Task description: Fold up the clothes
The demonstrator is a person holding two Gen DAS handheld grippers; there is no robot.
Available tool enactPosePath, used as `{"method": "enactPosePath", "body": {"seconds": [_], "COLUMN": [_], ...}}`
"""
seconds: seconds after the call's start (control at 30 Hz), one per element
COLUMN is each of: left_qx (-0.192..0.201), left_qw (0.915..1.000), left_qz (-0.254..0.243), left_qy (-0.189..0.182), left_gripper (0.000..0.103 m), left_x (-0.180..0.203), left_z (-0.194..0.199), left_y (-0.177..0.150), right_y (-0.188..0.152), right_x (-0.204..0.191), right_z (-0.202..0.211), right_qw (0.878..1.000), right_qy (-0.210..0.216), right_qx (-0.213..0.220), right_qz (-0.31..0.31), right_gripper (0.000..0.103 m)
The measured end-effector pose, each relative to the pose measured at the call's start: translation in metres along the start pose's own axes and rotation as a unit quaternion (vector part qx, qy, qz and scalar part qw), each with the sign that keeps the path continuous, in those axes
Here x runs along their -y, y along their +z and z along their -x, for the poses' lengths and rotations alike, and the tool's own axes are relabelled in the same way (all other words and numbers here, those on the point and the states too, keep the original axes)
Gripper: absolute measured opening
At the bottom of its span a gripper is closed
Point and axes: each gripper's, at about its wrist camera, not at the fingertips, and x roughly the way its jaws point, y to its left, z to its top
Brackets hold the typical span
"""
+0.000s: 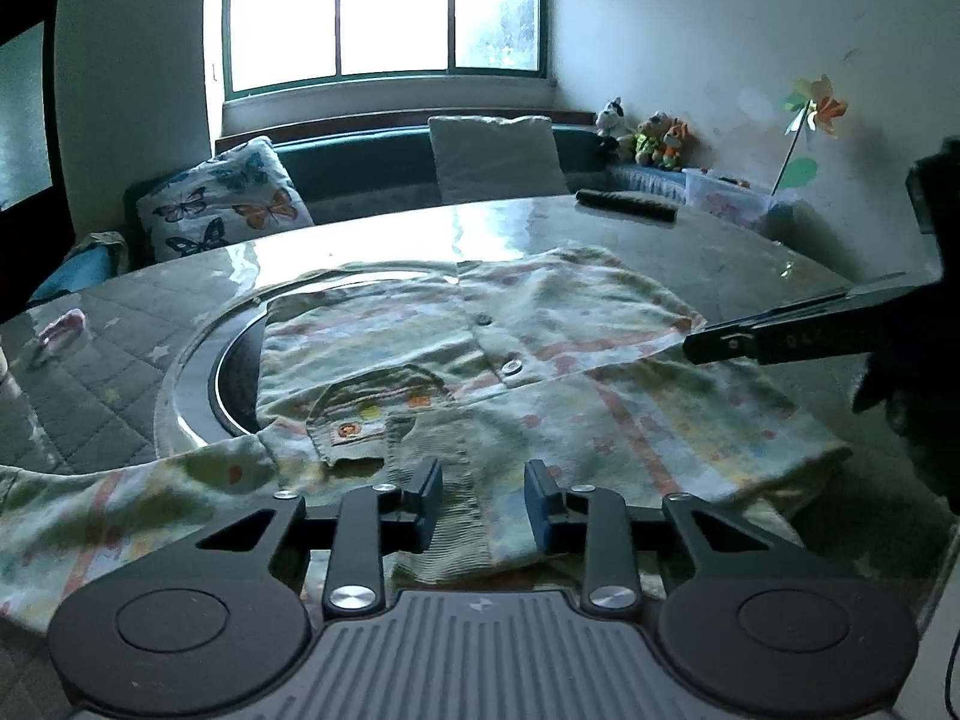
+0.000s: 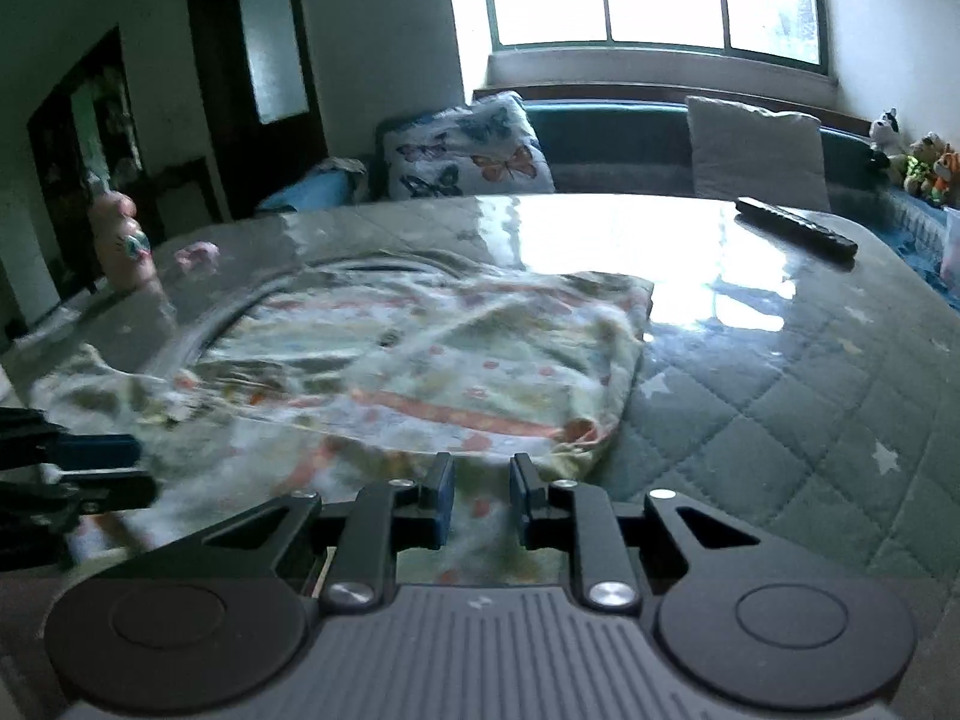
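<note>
Lying half-folded on the table (image 1: 540, 228), the printed baby shirt (image 1: 540, 360) needs more folds; left gripper (image 1: 483, 501) and right gripper (image 2: 480, 498) both gape, empty.

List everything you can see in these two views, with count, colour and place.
shirt: 1, pale green with orange print, spread on table centre
table: 1, grey quilted cover under glossy top
remote: 1, black, far right of table
butterfly pillow: 1, white, bench behind table, left
plain pillow: 1, white, bench centre
plush toys: several, mixed colours, bench right
pinwheel: 1, orange and green, right wall
window: 1, green frame, back wall
left gripper: black, open over shirt's near edge
right gripper: black, open over shirt's right hem
</note>
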Motion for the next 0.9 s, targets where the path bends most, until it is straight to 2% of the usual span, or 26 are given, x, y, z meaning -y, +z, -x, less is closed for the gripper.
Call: {"method": "enactPosePath", "body": {"seconds": [0.1,0.23,0.4,0.5,0.7,0.8,0.9], "left_qx": [-0.013,-0.010,-0.014,-0.015,-0.010,-0.011,-0.013], "left_qw": [0.9999,0.9999,0.9998,0.9998,0.9996,0.9989,0.9975], "left_qz": [0.003,0.009,0.009,0.011,0.017,0.028,0.041], "left_qy": [0.007,0.007,0.008,0.010,0.022,0.034,0.056], "left_gripper": [0.026,0.026,0.026,0.026,0.028,0.028,0.028], "left_x": [-0.006,-0.008,-0.006,-0.007,-0.011,-0.017,-0.028], "left_z": [-0.007,-0.004,-0.006,-0.005,0.009,0.016,0.023], "left_y": [-0.004,-0.004,-0.004,-0.007,-0.011,-0.013,-0.016], "right_y": [-0.002,-0.001,-0.002,-0.007,-0.025,-0.028,-0.021], "right_x": [0.005,0.001,-0.019,-0.035,-0.073,-0.089,-0.098], "right_z": [-0.007,-0.002,0.011,0.014,0.018,0.022,0.019], "right_qw": [1.000,1.000,1.000,0.998,0.993,0.989,0.988], "right_qy": [-0.003,-0.010,0.023,0.048,0.073,0.072,0.080], "right_qx": [-0.007,-0.003,0.003,-0.002,-0.017,-0.010,0.000], "right_qz": [-0.004,0.006,0.021,0.033,0.095,0.129,0.133], "right_gripper": [0.015,0.019,0.021,0.034,0.035,0.036,0.036]}}
